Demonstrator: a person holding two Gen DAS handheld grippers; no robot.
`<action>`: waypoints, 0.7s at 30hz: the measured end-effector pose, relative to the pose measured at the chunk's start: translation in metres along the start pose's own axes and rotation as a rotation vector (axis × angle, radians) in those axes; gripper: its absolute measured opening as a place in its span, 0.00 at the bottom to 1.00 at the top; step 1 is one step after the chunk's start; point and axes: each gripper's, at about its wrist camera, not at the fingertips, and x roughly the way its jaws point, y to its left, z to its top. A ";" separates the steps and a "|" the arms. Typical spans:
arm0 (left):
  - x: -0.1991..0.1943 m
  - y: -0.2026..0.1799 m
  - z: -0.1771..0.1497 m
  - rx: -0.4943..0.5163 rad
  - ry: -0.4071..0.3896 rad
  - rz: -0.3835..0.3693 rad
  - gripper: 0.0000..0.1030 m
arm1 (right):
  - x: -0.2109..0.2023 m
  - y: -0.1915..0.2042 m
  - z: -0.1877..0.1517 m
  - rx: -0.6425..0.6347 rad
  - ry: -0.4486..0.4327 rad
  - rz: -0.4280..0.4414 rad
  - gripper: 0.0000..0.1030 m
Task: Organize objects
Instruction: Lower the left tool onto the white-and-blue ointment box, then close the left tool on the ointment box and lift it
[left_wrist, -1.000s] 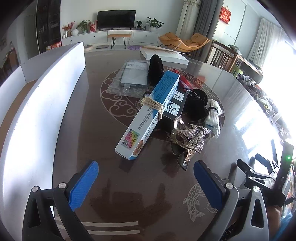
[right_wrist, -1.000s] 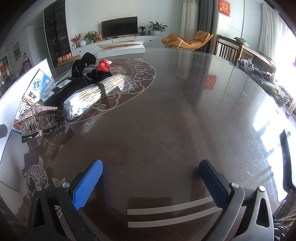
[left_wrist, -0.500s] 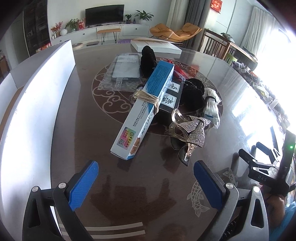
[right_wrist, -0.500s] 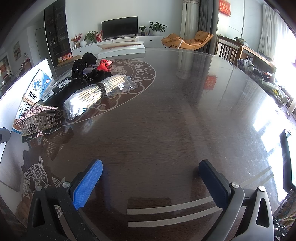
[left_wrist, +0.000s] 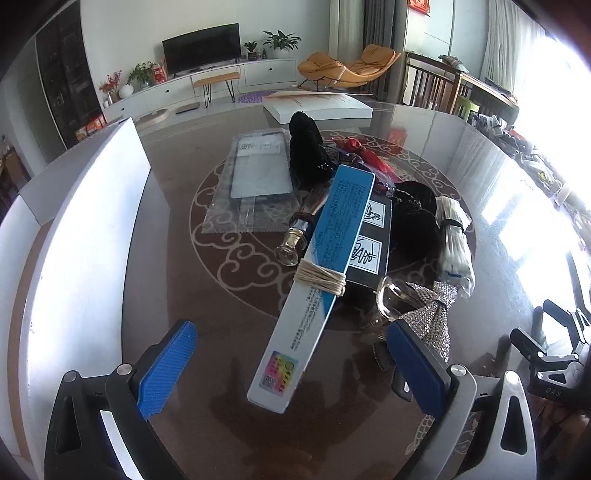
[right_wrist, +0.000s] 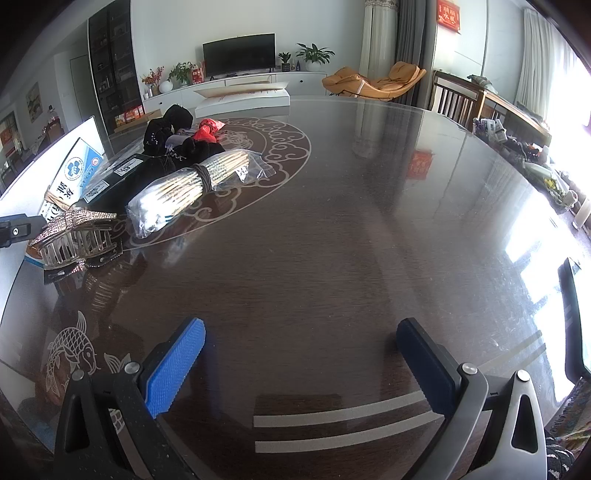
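A pile of objects lies on the dark table. A long blue-and-white box (left_wrist: 321, 266) bound with twine points at my left gripper (left_wrist: 291, 354), which is open with the box's near end between its fingers, not touching. A rhinestone hair clip (left_wrist: 424, 317) lies by the right finger; it also shows in the right wrist view (right_wrist: 75, 232). A bagged bundle of sticks (right_wrist: 192, 184) lies right of the pile (left_wrist: 454, 243). My right gripper (right_wrist: 301, 354) is open and empty over bare table.
A white box wall (left_wrist: 77, 236) stands along the left. A flat packaged tray (left_wrist: 258, 170), black cloth items (left_wrist: 306, 147), a red wrapper (left_wrist: 365, 155) and a glass stopper (left_wrist: 291, 247) are in the pile. A white box (left_wrist: 317, 107) sits at the far edge.
My left gripper has moved forward and lower towards the blue-and-white box, whose near end now lies between its fingers. The right gripper has not moved.
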 end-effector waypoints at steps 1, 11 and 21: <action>0.003 0.001 0.001 0.000 0.004 -0.002 1.00 | 0.000 0.000 0.000 0.000 0.000 0.000 1.00; 0.030 0.003 0.004 -0.013 0.037 -0.067 1.00 | 0.000 0.000 0.000 0.000 0.000 0.000 1.00; 0.034 0.001 -0.012 -0.072 0.098 -0.206 0.21 | 0.000 0.000 0.000 0.000 0.000 0.000 1.00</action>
